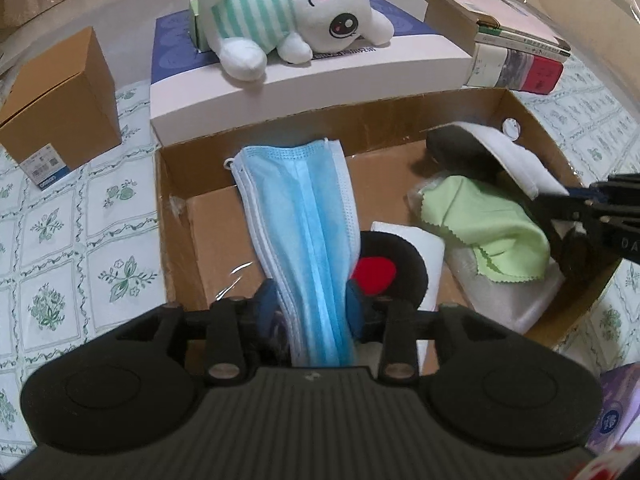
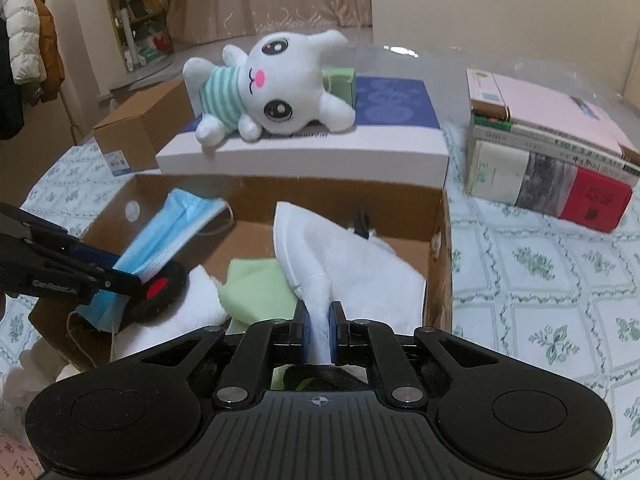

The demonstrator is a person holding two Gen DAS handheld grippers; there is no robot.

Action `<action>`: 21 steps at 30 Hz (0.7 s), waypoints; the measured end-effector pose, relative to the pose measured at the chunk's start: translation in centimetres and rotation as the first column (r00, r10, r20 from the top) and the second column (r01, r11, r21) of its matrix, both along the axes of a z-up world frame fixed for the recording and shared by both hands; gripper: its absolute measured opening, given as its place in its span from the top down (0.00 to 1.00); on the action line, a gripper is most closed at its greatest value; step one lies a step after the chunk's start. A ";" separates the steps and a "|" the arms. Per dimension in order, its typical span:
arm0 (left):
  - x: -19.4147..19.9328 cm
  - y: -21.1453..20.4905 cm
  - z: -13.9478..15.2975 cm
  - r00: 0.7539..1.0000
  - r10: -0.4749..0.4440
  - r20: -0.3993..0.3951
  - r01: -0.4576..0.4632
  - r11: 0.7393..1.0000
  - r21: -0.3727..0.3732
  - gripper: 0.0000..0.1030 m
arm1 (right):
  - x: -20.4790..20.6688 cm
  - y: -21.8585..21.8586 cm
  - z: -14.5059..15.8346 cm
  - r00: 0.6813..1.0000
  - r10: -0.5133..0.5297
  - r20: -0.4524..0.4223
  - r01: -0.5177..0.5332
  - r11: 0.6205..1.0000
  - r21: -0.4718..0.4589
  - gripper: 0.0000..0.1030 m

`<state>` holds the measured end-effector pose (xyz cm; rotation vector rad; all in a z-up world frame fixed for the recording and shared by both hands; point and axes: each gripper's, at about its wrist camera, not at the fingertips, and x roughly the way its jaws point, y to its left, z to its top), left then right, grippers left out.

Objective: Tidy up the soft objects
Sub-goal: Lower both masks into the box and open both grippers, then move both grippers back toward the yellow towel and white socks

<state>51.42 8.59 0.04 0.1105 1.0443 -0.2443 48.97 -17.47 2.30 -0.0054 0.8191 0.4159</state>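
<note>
An open cardboard box (image 1: 400,120) holds the soft things. A folded blue face mask (image 1: 300,208) lies in it, leaning on the back wall, its near end between the parted pads of my left gripper (image 1: 312,306), which do not look pressed on it. My right gripper (image 2: 320,332) is shut on a white fabric mask (image 2: 340,256), held over the box's right side above a light green cloth (image 2: 256,292). A black round pad with a red heart (image 1: 384,272) lies on a white towel (image 1: 432,248). A white plush bunny (image 1: 288,12) lies on a flat box behind.
The flat white and blue box (image 1: 320,80) touches the cardboard box's far wall. A brown carton (image 1: 60,108) stands at the left and a stack of books (image 1: 516,48) at the right. All rest on a floral tablecloth (image 1: 80,248). Coats (image 2: 28,40) hang far left.
</note>
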 end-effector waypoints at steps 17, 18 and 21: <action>-4.4 3.0 4.8 0.995 0.079 0.068 -0.074 0.994 -0.080 0.43 | -3.8 -0.4 4.0 0.999 -0.009 0.034 0.007 0.998 0.055 0.36; -4.9 3.1 5.3 0.993 0.086 0.077 -0.080 0.993 -0.085 0.43 | -4.3 -0.4 4.5 0.999 -0.014 0.038 0.011 0.998 0.064 0.36; -6.9 3.5 6.9 0.987 0.114 0.113 -0.101 0.989 -0.111 0.43 | -6.3 -0.9 6.2 0.998 -0.041 0.046 0.036 0.994 0.104 0.36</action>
